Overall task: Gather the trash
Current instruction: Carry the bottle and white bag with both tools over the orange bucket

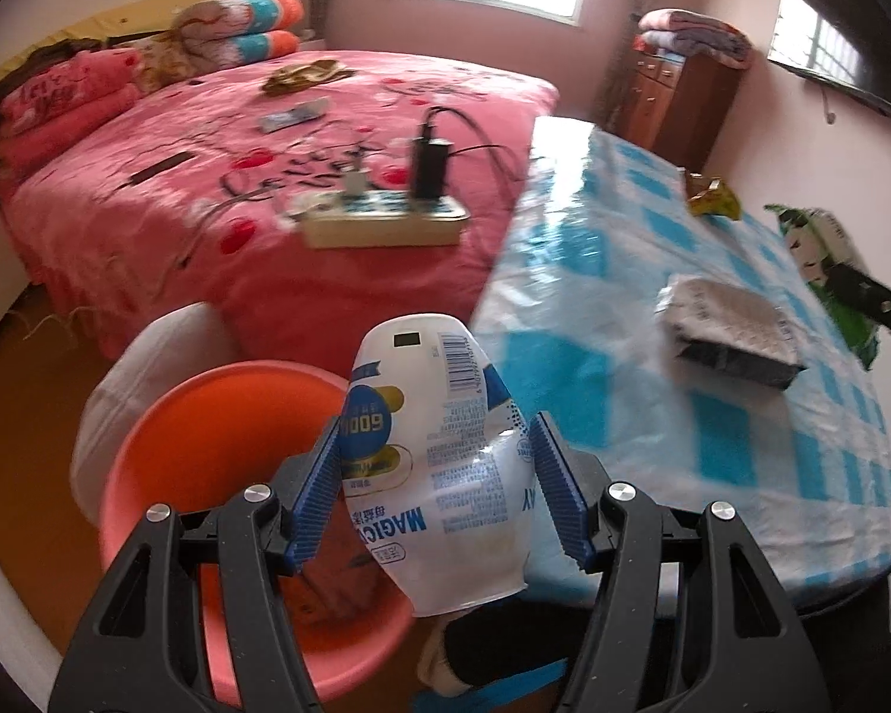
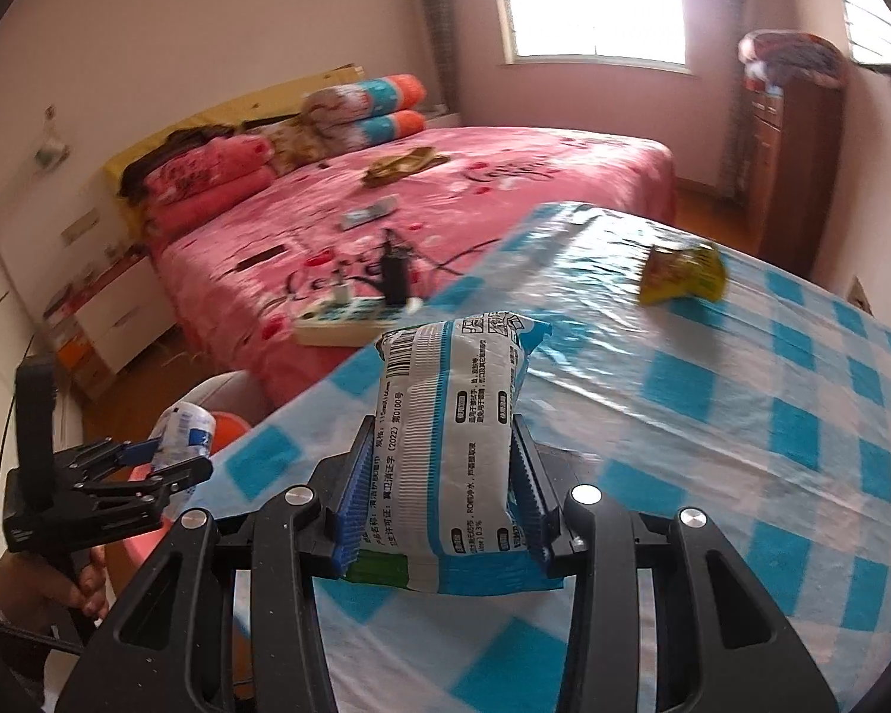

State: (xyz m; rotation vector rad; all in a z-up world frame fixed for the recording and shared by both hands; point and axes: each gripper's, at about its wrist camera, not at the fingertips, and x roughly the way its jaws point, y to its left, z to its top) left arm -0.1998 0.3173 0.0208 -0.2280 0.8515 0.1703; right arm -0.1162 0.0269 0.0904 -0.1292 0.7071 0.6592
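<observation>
A crumpled white-and-blue plastic bottle (image 1: 439, 451) is gripped between the blue pads of the left tool (image 1: 436, 475), held above an orange basin (image 1: 220, 475) that stands on the floor just left of the tabletop (image 1: 653, 356). In the right wrist view the same bottle (image 2: 184, 434) is seen at the far left, clamped in the left tool (image 2: 166, 463), whose handle is held by a hand (image 2: 47, 588). A white-and-blue wet-wipe packet (image 2: 451, 439) is clamped upright between the pads of the right tool (image 2: 445, 493), over the near part of the blue-checked tabletop (image 2: 742, 445). A yellow-green snack wrapper (image 2: 683, 273) is seen lying at the far side of the tabletop. A grey flat packet (image 1: 730, 327) rests on the tabletop's right part. Beyond, a power strip (image 1: 380, 220) lies on a pink bed (image 1: 208, 148).
</observation>
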